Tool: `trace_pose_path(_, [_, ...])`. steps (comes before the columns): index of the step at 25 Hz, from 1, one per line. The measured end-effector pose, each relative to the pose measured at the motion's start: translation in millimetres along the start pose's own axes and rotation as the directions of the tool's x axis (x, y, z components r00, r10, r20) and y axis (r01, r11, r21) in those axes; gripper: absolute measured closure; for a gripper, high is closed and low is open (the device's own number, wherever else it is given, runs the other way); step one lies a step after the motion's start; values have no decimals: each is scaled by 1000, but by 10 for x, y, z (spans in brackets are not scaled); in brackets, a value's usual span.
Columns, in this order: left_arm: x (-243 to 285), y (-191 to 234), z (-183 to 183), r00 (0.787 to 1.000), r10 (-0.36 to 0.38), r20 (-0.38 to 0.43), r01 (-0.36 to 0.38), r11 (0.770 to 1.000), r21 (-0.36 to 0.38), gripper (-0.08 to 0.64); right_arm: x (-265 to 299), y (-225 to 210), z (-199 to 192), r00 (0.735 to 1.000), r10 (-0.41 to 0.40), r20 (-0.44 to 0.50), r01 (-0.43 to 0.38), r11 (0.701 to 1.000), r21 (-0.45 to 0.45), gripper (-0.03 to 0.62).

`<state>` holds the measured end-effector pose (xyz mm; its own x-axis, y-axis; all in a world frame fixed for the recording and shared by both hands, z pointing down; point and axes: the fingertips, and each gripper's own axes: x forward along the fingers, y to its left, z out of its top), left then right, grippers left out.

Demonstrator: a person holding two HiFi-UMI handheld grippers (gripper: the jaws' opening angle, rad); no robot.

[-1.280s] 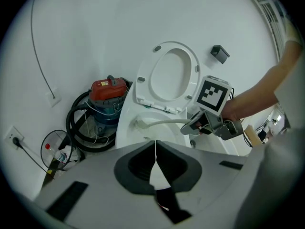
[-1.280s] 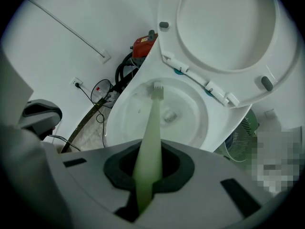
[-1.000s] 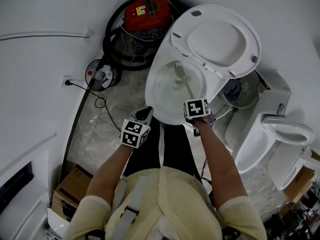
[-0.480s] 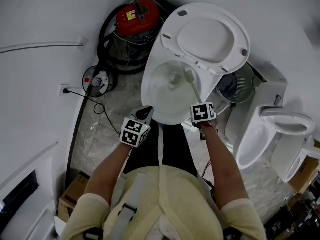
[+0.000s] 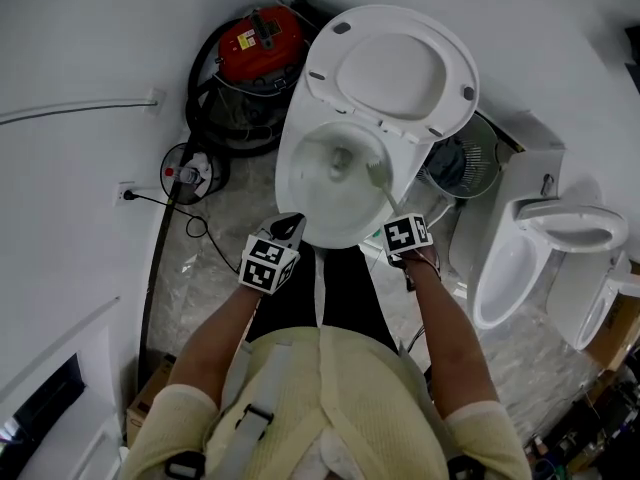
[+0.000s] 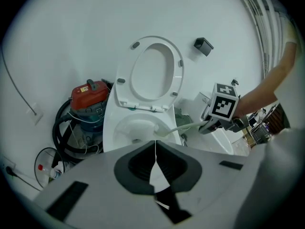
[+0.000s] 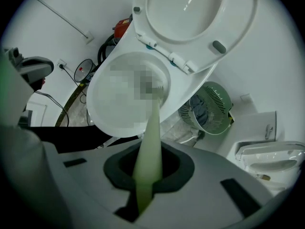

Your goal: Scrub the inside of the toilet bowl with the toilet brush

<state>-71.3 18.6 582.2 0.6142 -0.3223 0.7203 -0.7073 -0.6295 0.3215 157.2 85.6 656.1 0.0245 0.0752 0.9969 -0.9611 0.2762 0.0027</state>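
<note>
**A:** What has shifted in the last second?

**B:** The pale green plastic toilet brush [image 5: 388,194] has swung across. Its head has moved from left of the drain to the right inner wall of the white ceramic toilet bowl [image 5: 290,183]. The right gripper [image 5: 399,220] has drifted right and back toward the person. The left gripper [image 5: 288,229] has barely moved.

**A:** How does the brush look?

**B:** It has a slim, slightly curved handle that thickens toward the grip. The head is a small pale tuft, low inside the bowl and touching the wall.

**A:** And the jaws?

**B:** The right gripper's jaws [image 7: 147,175] pinch the handle's thick end, and the shaft runs straight out over the rim. The left gripper's jaws [image 6: 155,163] are pressed together with nothing between them. That gripper hangs just outside the bowl's near rim.

**A:** Around it?

**B:** The white oval seat and lid [image 5: 390,68] stand raised behind the bowl. A red canister vacuum [image 5: 247,40] is at its left, a round green fan [image 5: 452,164] at its right, and a second white toilet [image 5: 545,258] stands further right.
</note>
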Motion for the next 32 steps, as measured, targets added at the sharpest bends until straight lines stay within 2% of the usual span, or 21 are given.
trace_pose_path(11, [-88,2,-66,1000,23,14,-23,999,-36,545,-20,215,-327,991,70,-114,-84,989,-122,557])
trace_pose_path(21, [-144,48,-187,997,67,25,-65,994,-93,545,-35,584,-499,957,188,-220,-231,954,-190,558])
trace_pose_path(26, [-173,55,-176,995,95,35,-90,990,-111,545,-34,872,-452,923,330,-198,-363,917,-165,558])
trace_pose_path(29, [-215,77,-185,993,113,38,-108,986,-125,545,-102,964,-466,903,367,-223,-398,910,-118,558])
trace_pose_path(32, [-246,87,-208,991,132,38,-126,983,-136,545,-67,1047,-365,903,385,-190,-417,892,-172,558])
